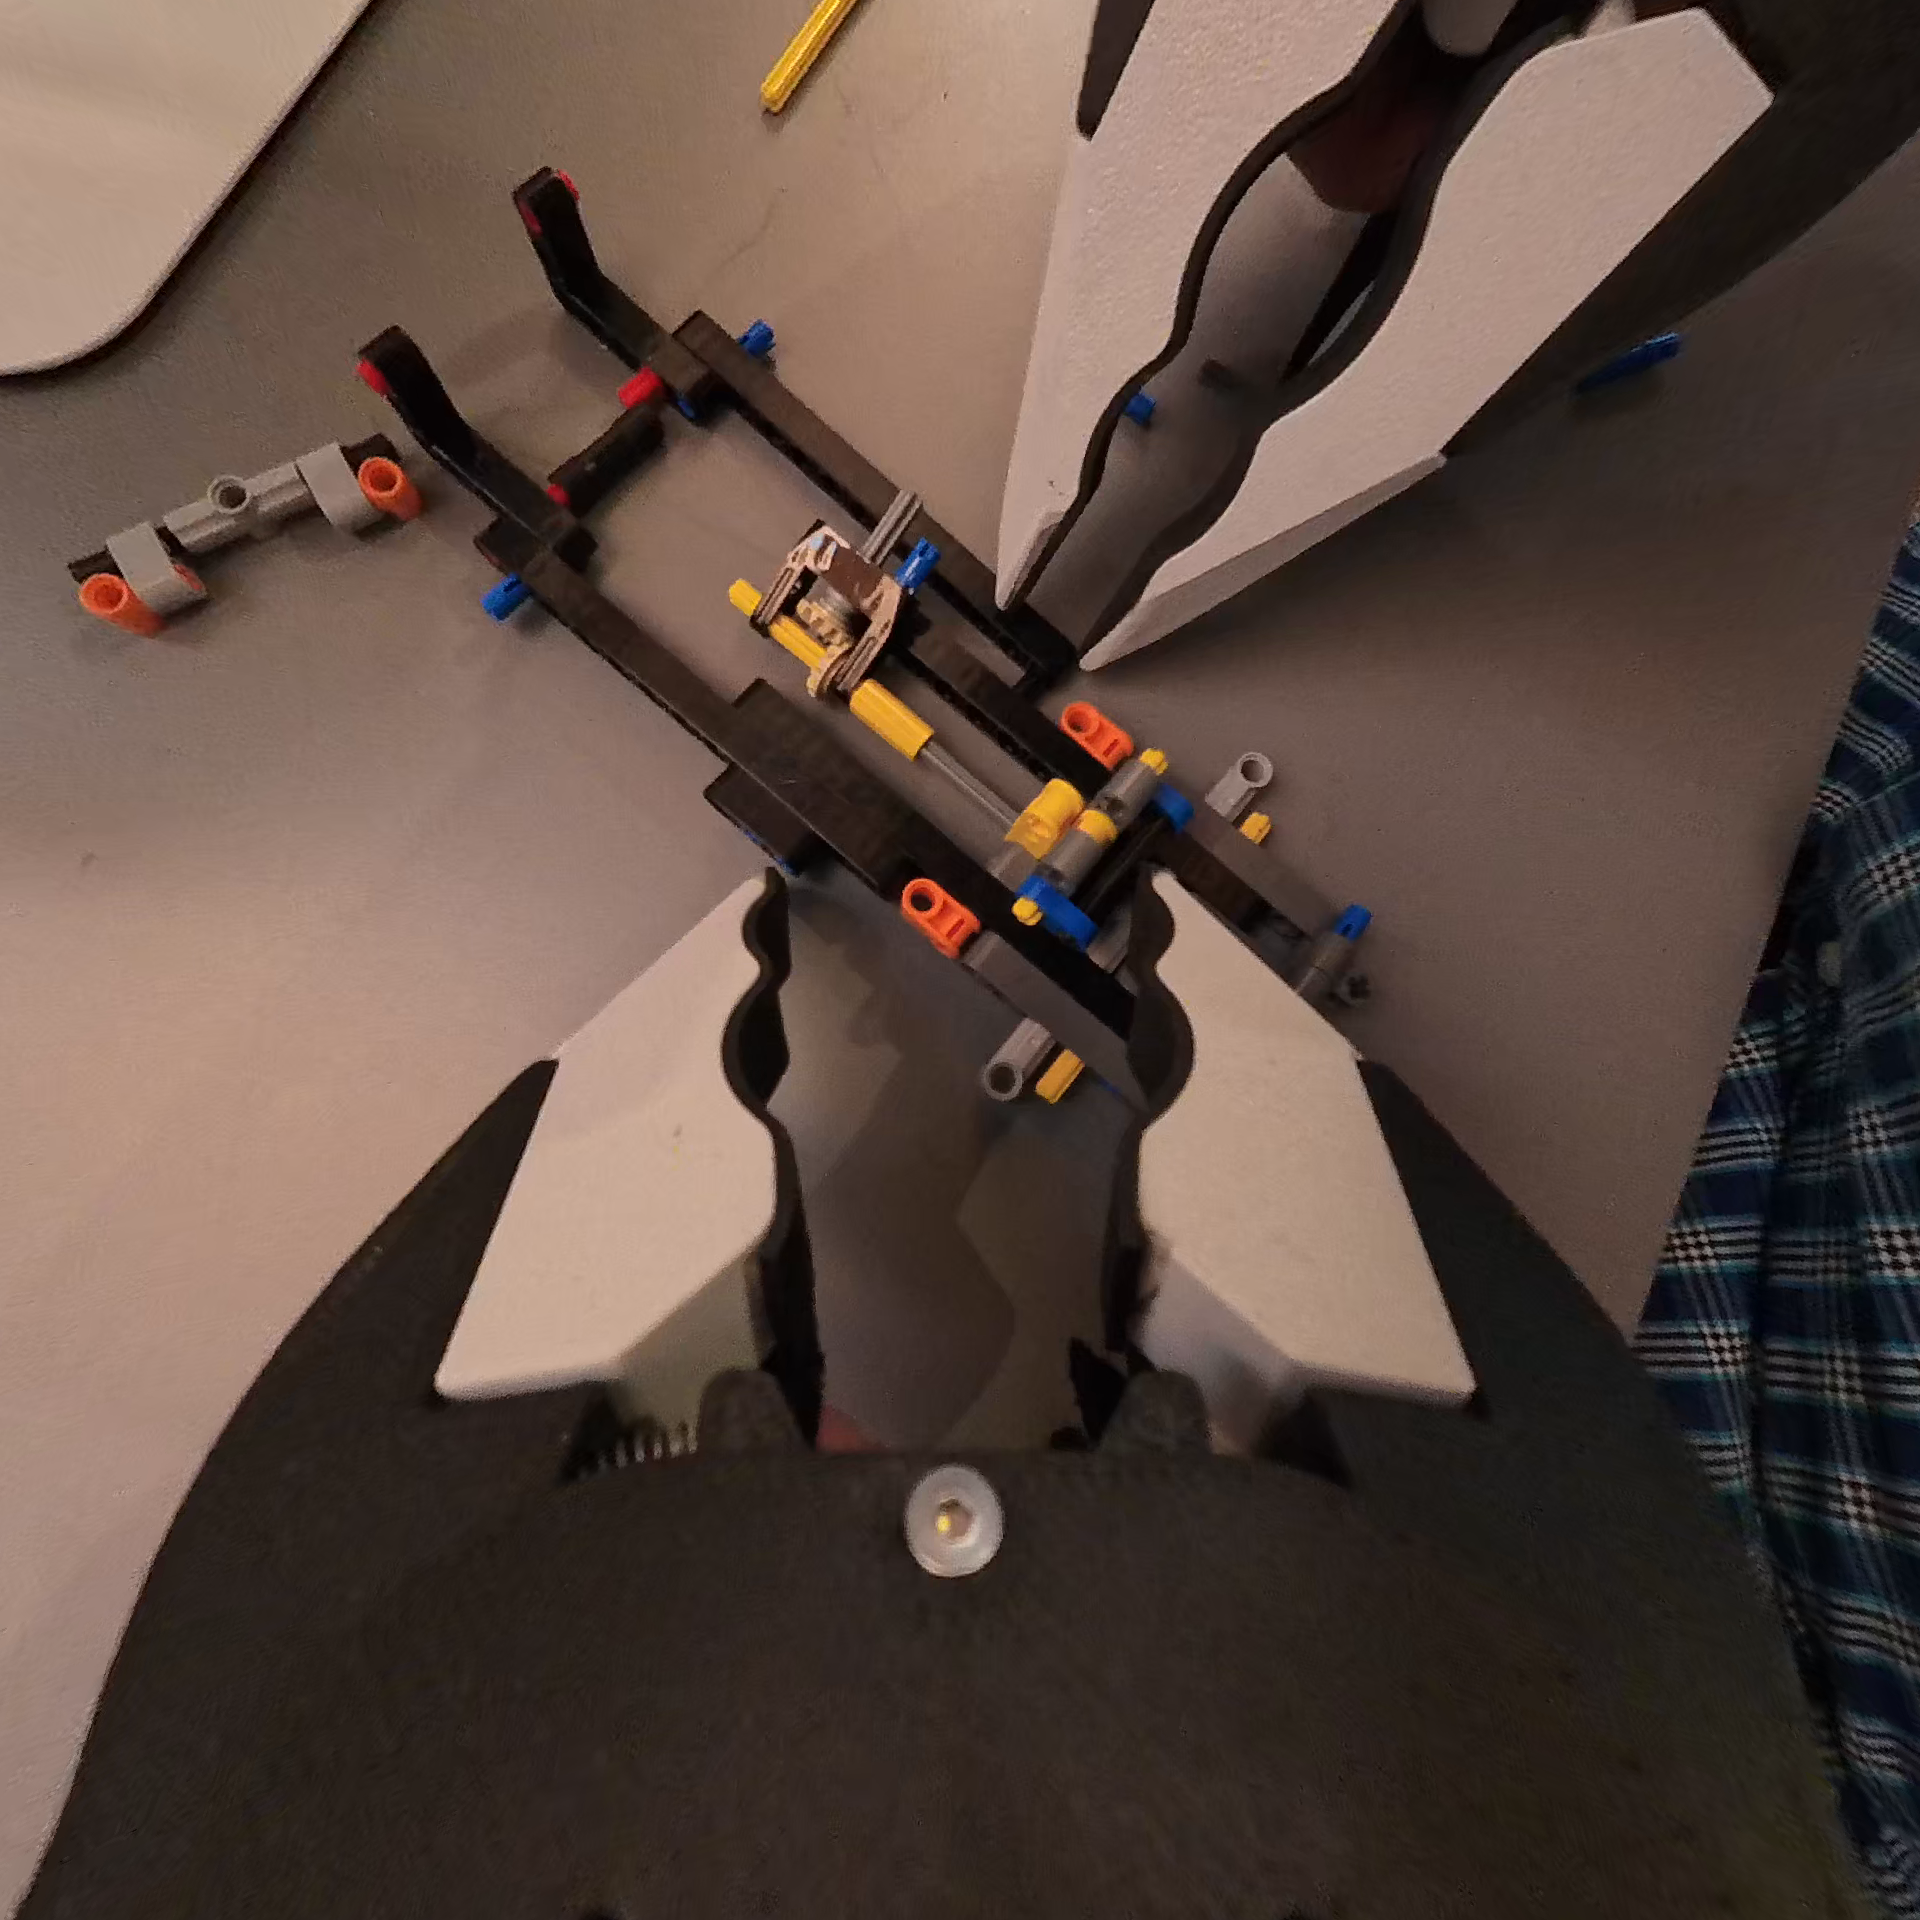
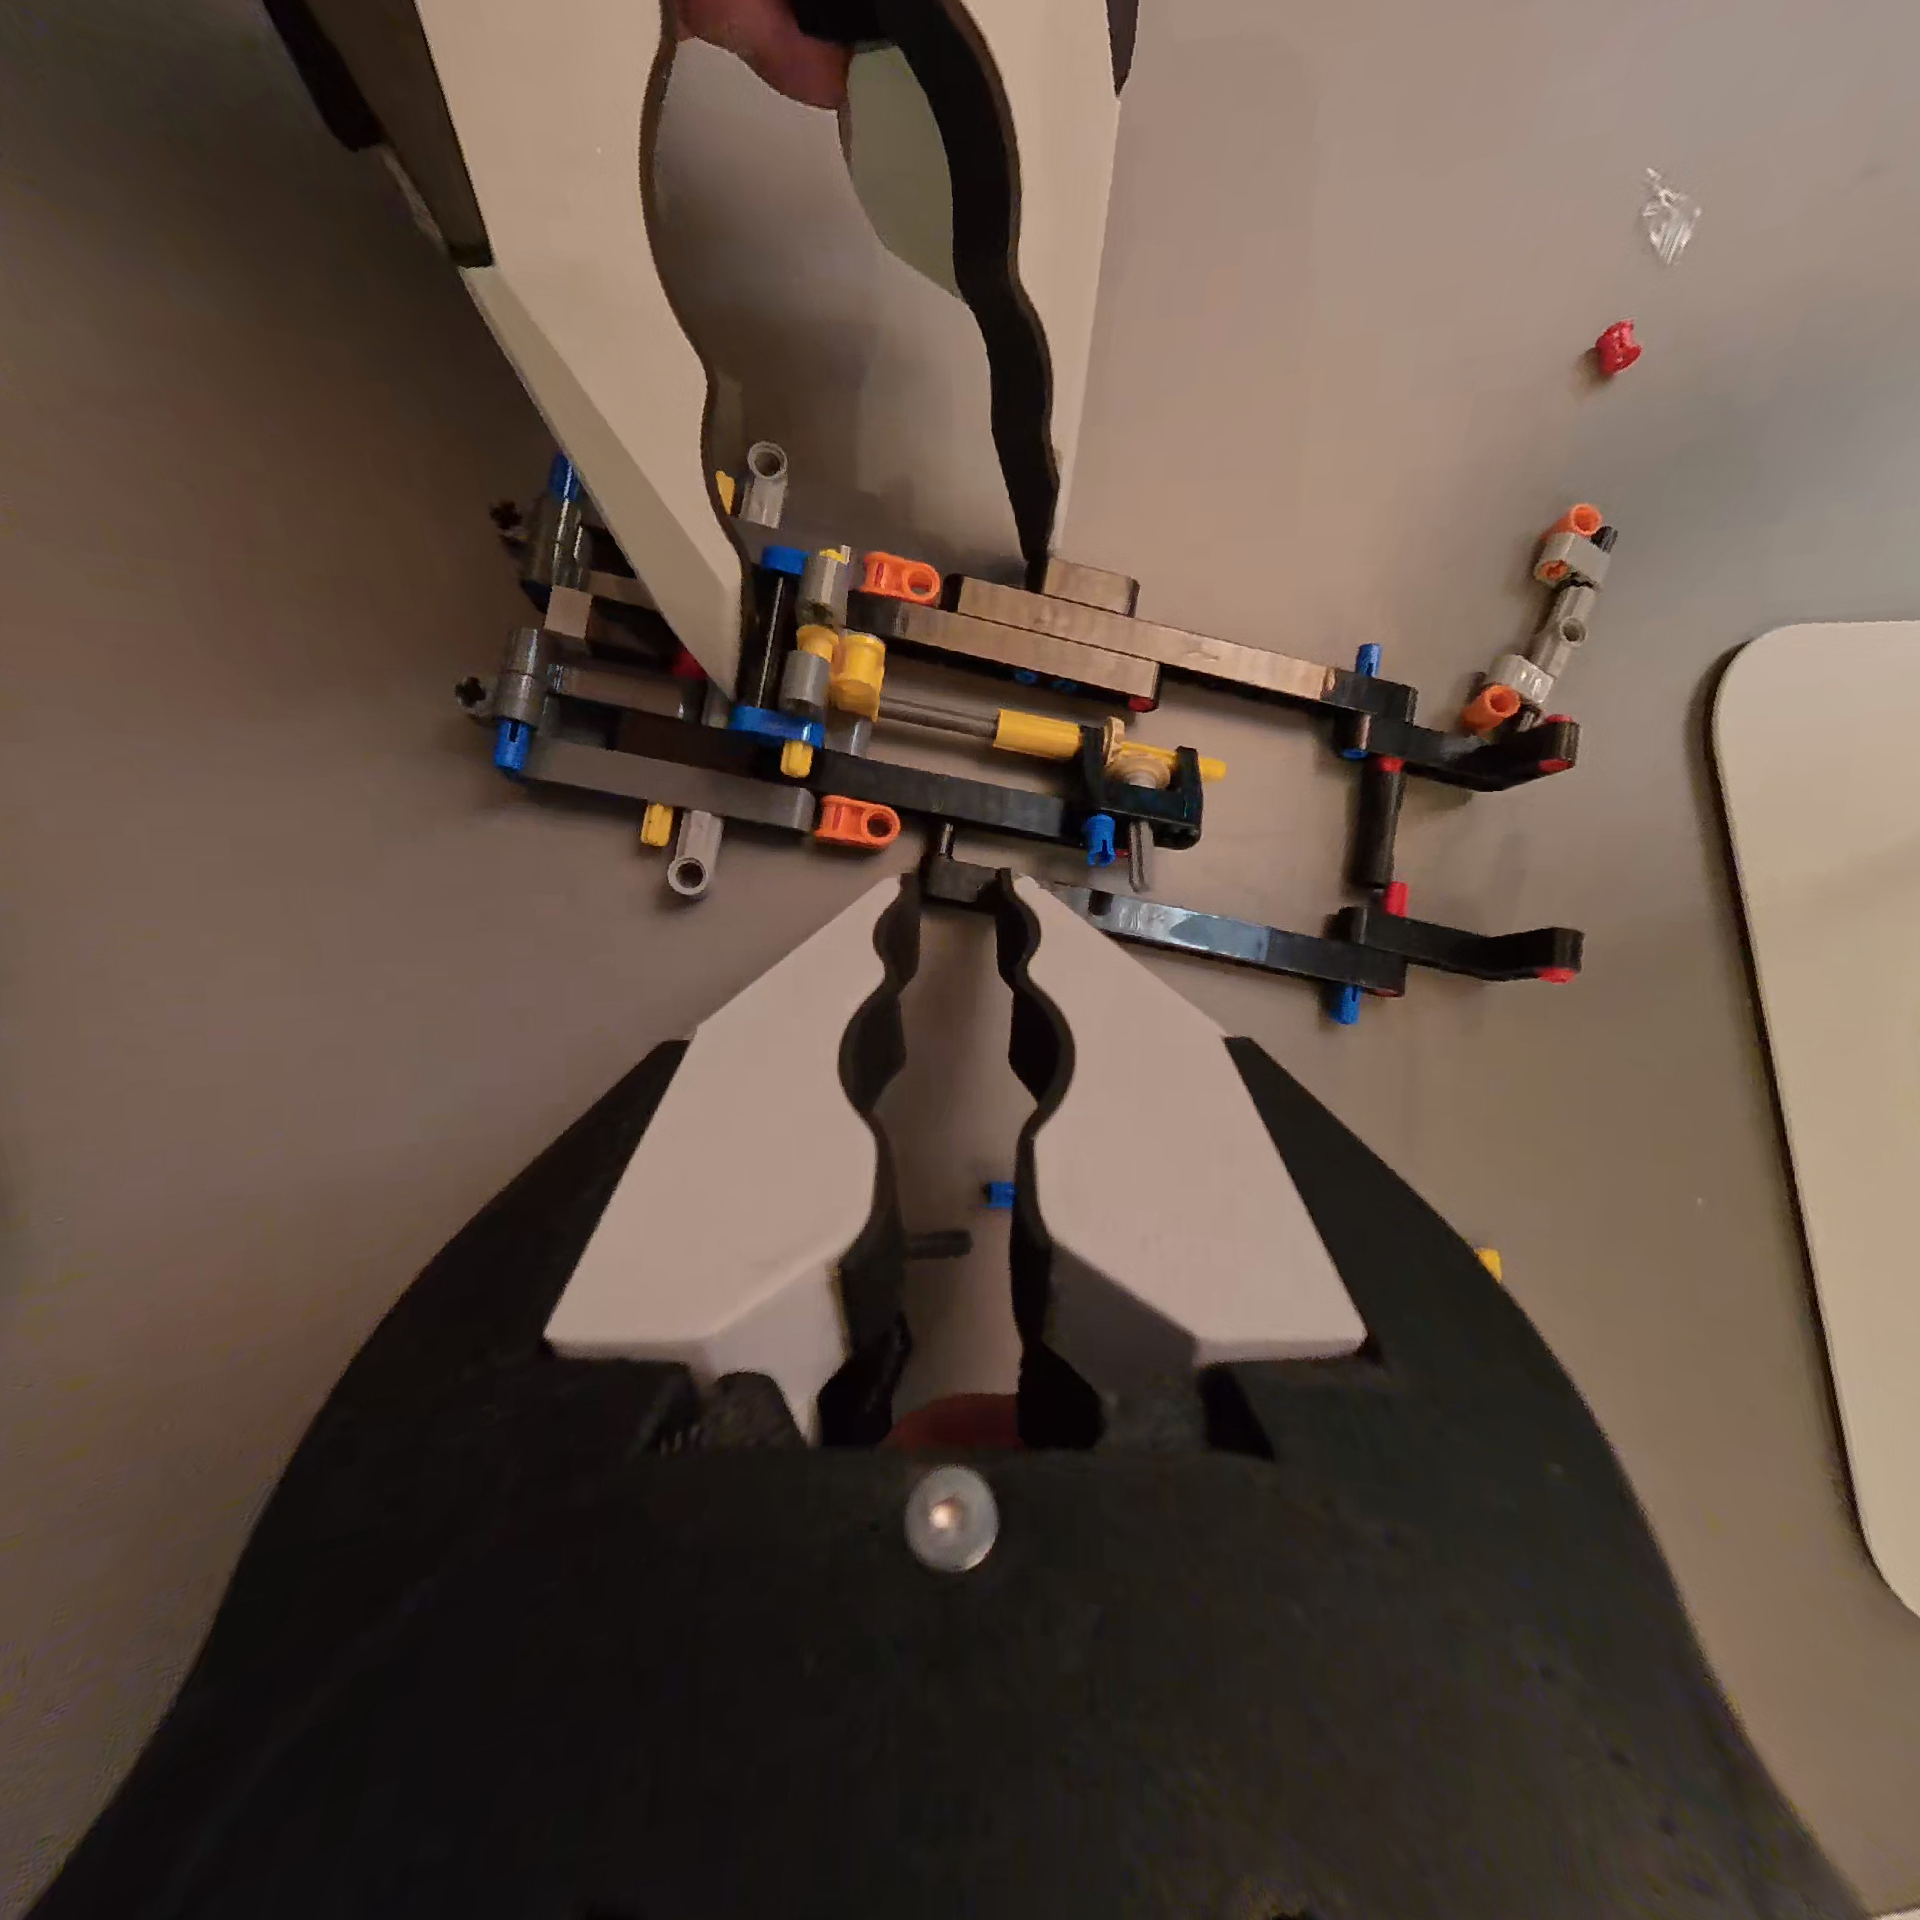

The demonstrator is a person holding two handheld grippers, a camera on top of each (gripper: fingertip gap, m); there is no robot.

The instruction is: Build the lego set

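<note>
A long black lego frame [image 1: 821, 769] with yellow, blue, orange and grey parts lies flat on the grey table; it also shows in the right wrist view [image 2: 1039, 644]. My left gripper [image 1: 961, 883] straddles its near rail by an orange connector [image 1: 935, 914], partly closed, fingertips touching the frame. From the right wrist view, the left gripper [image 2: 883, 603] comes down from the top. My right gripper [image 2: 961, 883] is shut on the end of the black side beam [image 2: 1247, 940], next to the frame's middle. It enters the left wrist view from the upper right [image 1: 1044, 632].
A small grey-and-orange sub-assembly [image 1: 239, 520] [image 2: 1548, 623] lies past the frame's hooked end. A white board [image 1: 104, 156] [image 2: 1829, 1039] lies beyond it. Loose parts: a yellow axle [image 1: 805, 52], a red piece [image 2: 1616, 346], a blue pin [image 2: 1000, 1193]. A plaid sleeve [image 1: 1808, 1143] is at the right. The gap from one gripper's tips to the other's is roughly 5 cm. About 12 cm separates my right fingertips from the yellow axle [image 1: 805, 52].
</note>
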